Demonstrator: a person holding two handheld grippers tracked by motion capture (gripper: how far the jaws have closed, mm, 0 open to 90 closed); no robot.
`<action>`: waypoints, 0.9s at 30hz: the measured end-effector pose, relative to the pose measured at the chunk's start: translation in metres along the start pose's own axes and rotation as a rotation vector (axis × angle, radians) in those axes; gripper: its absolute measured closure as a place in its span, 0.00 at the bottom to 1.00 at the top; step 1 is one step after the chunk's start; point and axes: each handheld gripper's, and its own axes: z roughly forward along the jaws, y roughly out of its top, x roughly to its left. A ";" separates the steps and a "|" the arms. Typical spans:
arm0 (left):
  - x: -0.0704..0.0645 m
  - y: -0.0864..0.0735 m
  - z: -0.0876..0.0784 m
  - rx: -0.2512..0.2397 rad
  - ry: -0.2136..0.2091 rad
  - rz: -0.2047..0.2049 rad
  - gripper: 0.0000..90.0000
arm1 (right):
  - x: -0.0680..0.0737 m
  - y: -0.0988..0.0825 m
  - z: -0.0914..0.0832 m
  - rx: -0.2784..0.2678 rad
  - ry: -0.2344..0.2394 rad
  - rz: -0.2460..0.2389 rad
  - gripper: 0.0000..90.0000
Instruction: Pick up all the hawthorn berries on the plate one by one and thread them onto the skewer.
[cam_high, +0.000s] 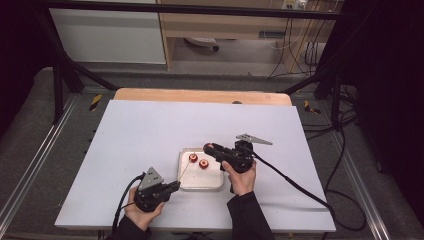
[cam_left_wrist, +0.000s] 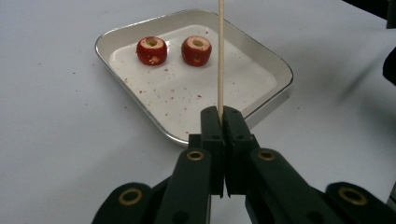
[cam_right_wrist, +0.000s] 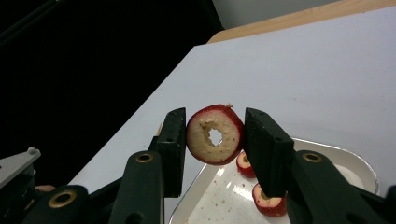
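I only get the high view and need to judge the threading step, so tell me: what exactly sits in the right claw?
Observer: A red cored fruit piece, clamped between the right claw jaws; its centre hole shows right through.
Operator: And the left claw?
Observer: The left claw is shut on a thin wooden skewer that points over the metal tray.
Operator: What is left in the tray?
Observer: Two more cored red pieces at its far end, holes up, with red crumbs scattered on the tray floor.
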 end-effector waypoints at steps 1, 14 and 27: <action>-0.003 0.000 0.003 -0.010 -0.009 -0.007 0.98 | 0.000 -0.001 0.001 -0.016 0.000 0.000 0.67; -0.023 -0.003 0.016 -0.013 0.010 -0.097 0.98 | -0.001 -0.003 0.004 -0.166 0.019 0.018 0.67; -0.024 -0.002 0.021 -0.057 0.023 -0.120 0.98 | -0.002 -0.011 0.013 -0.291 0.077 0.065 0.67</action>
